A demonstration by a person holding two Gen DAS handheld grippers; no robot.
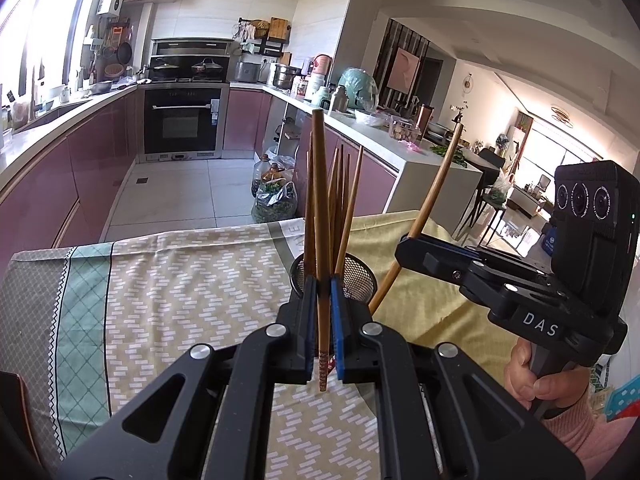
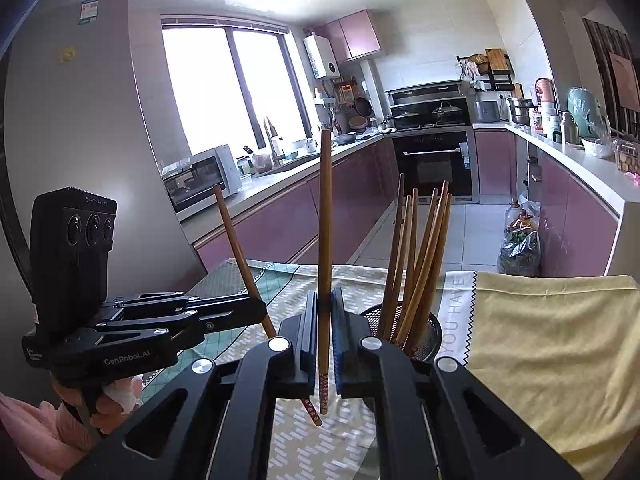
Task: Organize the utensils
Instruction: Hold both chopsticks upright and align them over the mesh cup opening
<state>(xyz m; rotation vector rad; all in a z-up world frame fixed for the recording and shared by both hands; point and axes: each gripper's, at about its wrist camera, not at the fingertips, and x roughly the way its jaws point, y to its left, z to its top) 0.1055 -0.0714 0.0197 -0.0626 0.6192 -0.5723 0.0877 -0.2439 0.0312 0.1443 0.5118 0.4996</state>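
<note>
My left gripper [image 1: 322,286] is shut on a brown wooden chopstick [image 1: 319,200] that stands upright, patterned end down. Just behind it a black mesh holder [image 1: 362,280] contains several more chopsticks [image 1: 340,200]. To the right, my right gripper [image 1: 406,242] is shut on a second chopstick [image 1: 434,196] that leans right. In the right wrist view, that gripper [image 2: 325,298] holds its chopstick [image 2: 325,220] upright. The mesh holder [image 2: 430,334] with its chopsticks [image 2: 416,256] sits close on the right. The left gripper [image 2: 258,308] and its tilted chopstick [image 2: 236,236] are on the left.
The table wears a patterned tablecloth [image 1: 180,280] and a yellow cloth [image 2: 540,340]. A hand in a pink sleeve [image 1: 536,380] grips the right handle. Beyond the table's far edge are a tiled floor, purple cabinets, an oven [image 1: 182,120] and bags on the floor [image 1: 276,196].
</note>
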